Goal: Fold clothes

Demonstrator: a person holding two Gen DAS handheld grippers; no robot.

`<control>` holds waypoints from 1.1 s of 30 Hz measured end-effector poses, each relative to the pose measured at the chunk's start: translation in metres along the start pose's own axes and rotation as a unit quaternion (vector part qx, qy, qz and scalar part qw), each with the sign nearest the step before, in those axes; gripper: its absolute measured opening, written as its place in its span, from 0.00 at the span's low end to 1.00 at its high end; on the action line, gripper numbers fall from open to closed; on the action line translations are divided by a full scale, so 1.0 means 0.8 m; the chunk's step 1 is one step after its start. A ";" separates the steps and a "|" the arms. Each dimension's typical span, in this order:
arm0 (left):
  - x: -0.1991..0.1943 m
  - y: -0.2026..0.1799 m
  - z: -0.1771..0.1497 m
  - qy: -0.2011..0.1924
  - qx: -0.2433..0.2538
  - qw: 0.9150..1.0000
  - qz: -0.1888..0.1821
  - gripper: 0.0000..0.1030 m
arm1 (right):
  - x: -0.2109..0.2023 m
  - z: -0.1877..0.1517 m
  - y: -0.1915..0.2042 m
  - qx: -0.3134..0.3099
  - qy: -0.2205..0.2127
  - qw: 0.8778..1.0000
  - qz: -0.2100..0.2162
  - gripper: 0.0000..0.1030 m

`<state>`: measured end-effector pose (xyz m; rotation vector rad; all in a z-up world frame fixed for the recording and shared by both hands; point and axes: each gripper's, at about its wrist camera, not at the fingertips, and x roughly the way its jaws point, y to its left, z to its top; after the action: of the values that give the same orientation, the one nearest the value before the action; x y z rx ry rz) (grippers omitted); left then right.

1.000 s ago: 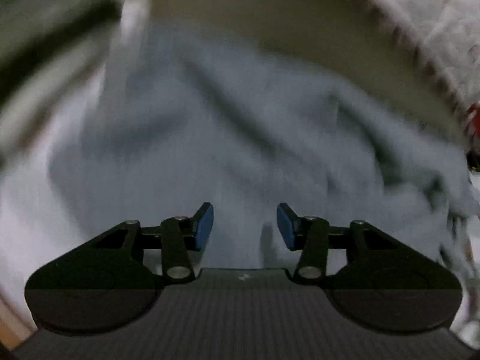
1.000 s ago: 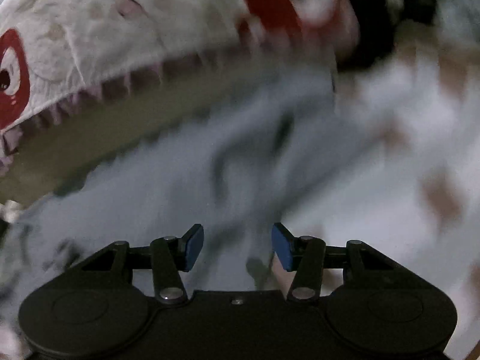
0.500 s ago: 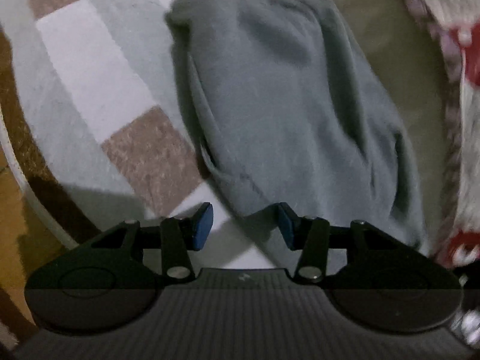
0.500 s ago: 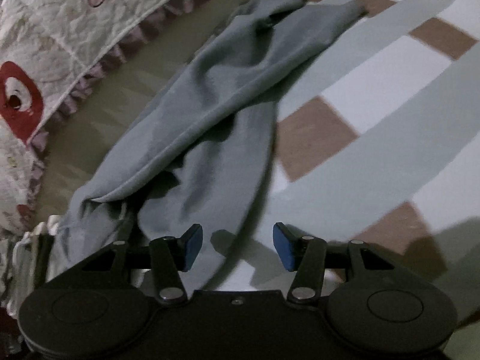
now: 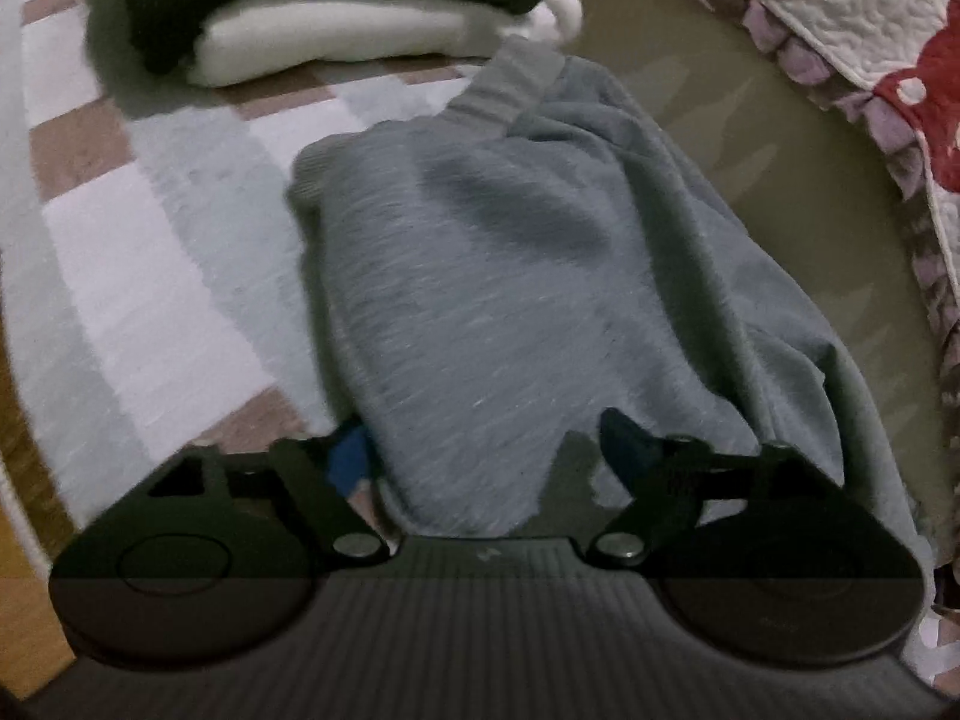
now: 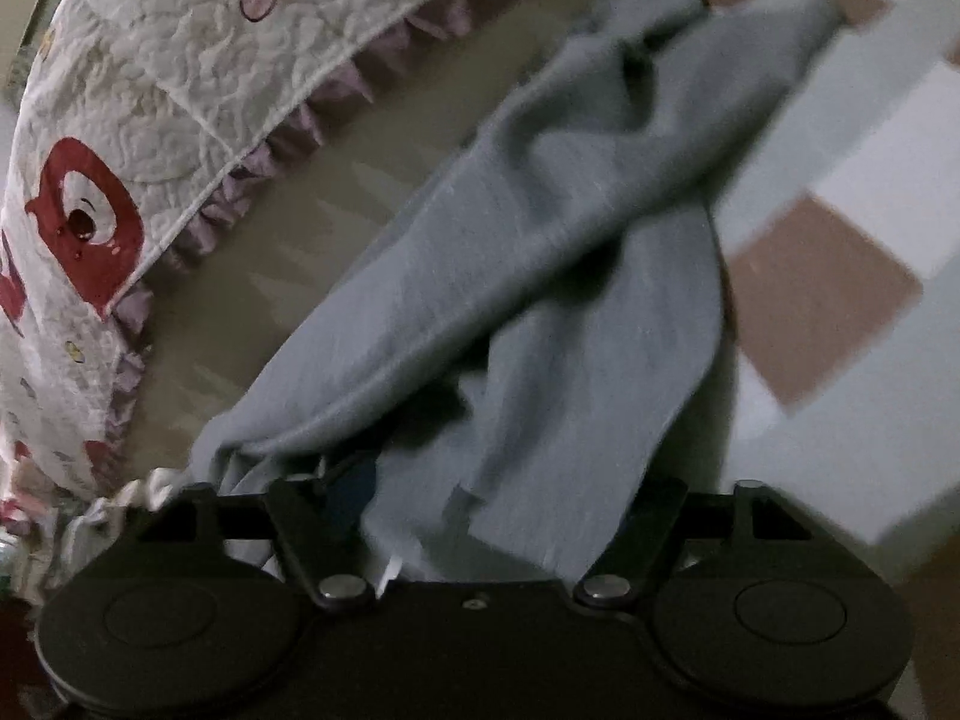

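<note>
A grey sweatshirt [image 5: 510, 300] lies crumpled on the checked rug and the olive floor. It also shows in the right wrist view [image 6: 540, 252], with a long part lying diagonally over another. My left gripper [image 5: 486, 456] is open, with its jaws either side of the garment's near edge, and cloth lies between them. My right gripper [image 6: 498, 504] is open too, and the near end of the grey cloth lies between its jaws, hiding the right fingertip.
A stack of folded clothes [image 5: 336, 18], dark over white, sits on the checked rug [image 5: 150, 276] at the far left. A quilted bedspread with red figures [image 6: 150, 120] hangs along the olive floor [image 5: 810, 192]. Wood floor shows at the rug's left edge.
Both grippers have moved down and forward onto the grey garment. Its near edge now lies between each pair of open jaws. The stack of folded clothes has come into the left view.
</note>
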<state>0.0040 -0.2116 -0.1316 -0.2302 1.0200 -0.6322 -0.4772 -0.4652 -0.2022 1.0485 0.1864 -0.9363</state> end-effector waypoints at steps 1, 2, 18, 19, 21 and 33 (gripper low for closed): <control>0.003 -0.002 0.002 -0.002 0.003 1.000 0.003 0.78 | 0.004 0.004 0.001 -0.012 0.000 1.000 -0.015 0.09; 0.008 -0.008 0.007 0.002 0.020 1.000 0.018 0.64 | 0.009 0.009 0.002 -0.025 0.000 0.999 -0.030 0.08; -0.118 0.012 0.094 -0.164 0.088 0.981 0.057 0.08 | -0.289 0.106 0.071 -0.192 -0.238 0.930 -0.203 0.05; -0.116 0.023 0.093 -0.139 0.069 0.987 0.049 0.08 | -0.303 0.107 0.060 -0.198 -0.233 0.927 -0.218 0.05; -0.113 0.039 0.083 -0.096 0.053 0.993 0.044 0.08 | -0.319 0.108 0.033 -0.199 -0.199 0.926 -0.250 0.05; -0.116 0.060 0.075 -0.082 0.046 0.991 0.095 0.03 | -0.347 0.039 -0.066 -0.147 -0.018 0.951 -0.270 0.05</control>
<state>0.0396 -0.1251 -0.0558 -0.1005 0.8413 -0.4779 -0.6961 -0.3409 -0.0698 0.7083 0.5862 -1.3693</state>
